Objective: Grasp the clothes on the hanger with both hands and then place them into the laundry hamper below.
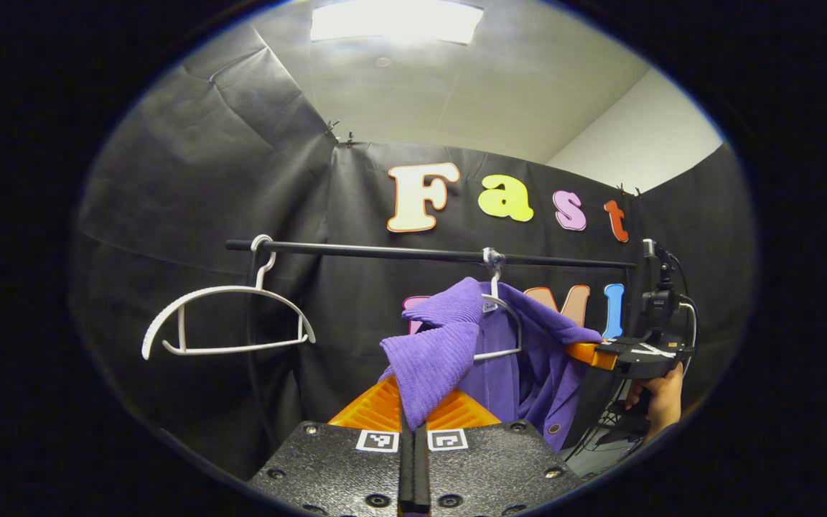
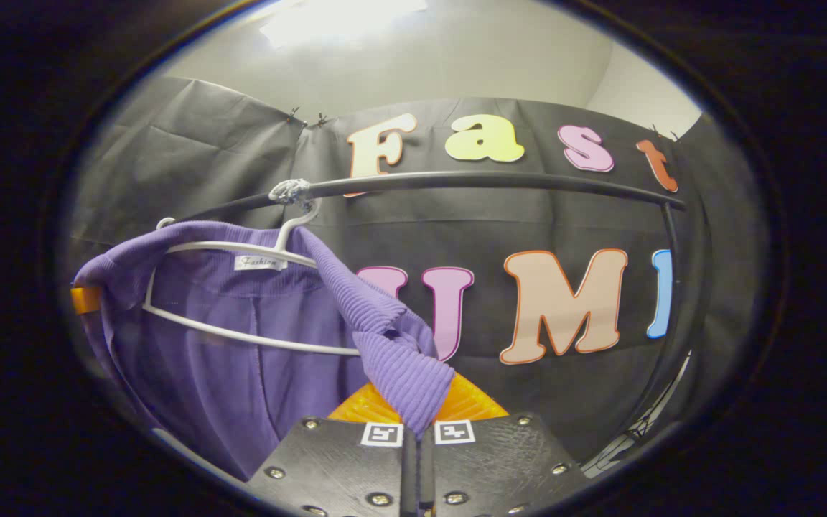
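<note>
two grippers, one purple top, both shoulders pinched

two grippers have the purple top (image 1: 521,366) by its shoulders, one each side, which fits the task's call for a grasp with both hands. in the left gripper view, the left gripper (image 1: 413,409) sits at bottom centre with its jaws closed down on a fold of ribbed shoulder cloth that drapes over them. at the right of that same frame the right gripper (image 1: 586,353) reaches in from a hand (image 1: 661,398) and meets the far shoulder. in the right gripper view its jaws are likewise drawn together at bottom centre, with ribbed cloth caught between them.

the top hangs on a white hanger (image 2: 241,334) hooked over the black rail (image 1: 421,253), centre of the left gripper view and left half of the right gripper view. a second, bare hanger (image 1: 227,323) hangs at the left of the rail.

holding both shoulders makes sense: the cloth has to slip off both hanger arms at once, or one side snags. the top is not yet off, so my guess is the lift-off comes next, then the drop into the hamper.
</note>
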Demonstrator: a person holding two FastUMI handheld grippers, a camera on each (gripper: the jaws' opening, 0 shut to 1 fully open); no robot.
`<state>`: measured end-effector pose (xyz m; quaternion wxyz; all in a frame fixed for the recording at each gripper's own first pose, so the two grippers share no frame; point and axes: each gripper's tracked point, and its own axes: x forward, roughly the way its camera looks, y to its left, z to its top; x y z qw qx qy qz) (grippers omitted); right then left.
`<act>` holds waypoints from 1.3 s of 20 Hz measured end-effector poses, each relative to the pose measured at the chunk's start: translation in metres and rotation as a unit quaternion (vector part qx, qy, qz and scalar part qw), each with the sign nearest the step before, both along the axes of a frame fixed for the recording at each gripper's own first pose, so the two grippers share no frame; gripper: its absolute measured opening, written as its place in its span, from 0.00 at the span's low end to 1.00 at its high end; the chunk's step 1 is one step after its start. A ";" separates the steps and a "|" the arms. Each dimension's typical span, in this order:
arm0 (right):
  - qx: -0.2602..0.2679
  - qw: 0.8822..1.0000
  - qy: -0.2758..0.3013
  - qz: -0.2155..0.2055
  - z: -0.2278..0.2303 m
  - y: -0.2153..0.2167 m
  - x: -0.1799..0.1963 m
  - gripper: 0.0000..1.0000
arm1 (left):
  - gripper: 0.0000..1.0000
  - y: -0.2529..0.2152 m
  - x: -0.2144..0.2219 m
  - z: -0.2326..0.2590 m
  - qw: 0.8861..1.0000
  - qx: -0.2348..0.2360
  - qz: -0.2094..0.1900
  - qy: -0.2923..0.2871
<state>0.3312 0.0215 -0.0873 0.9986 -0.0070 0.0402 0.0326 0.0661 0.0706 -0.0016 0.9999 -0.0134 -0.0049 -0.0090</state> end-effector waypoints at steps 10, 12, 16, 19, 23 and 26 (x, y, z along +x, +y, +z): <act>-0.013 0.994 -0.058 -0.095 0.024 -0.044 0.064 0.02 | 0.00 0.053 0.045 0.051 0.992 0.065 0.092 -0.059; -0.024 0.993 -0.051 -0.102 0.020 -0.049 0.077 0.02 | 0.00 0.057 0.060 0.063 0.988 0.079 0.108 -0.073; -0.025 0.992 -0.045 -0.112 0.012 -0.056 0.107 0.02 | 0.00 0.052 0.081 0.060 0.989 0.083 0.100 -0.065; -0.025 0.990 -0.049 -0.131 0.013 -0.066 0.127 0.02 | 0.00 0.055 0.097 0.055 0.990 0.076 0.105 -0.059; -0.049 0.985 -0.077 -0.147 0.022 -0.078 0.148 0.02 | 0.00 0.064 0.115 0.046 0.989 0.085 0.113 -0.050; -0.046 0.985 -0.086 -0.144 0.020 -0.080 0.170 0.02 | 0.00 0.076 0.134 0.043 0.985 0.106 0.128 -0.047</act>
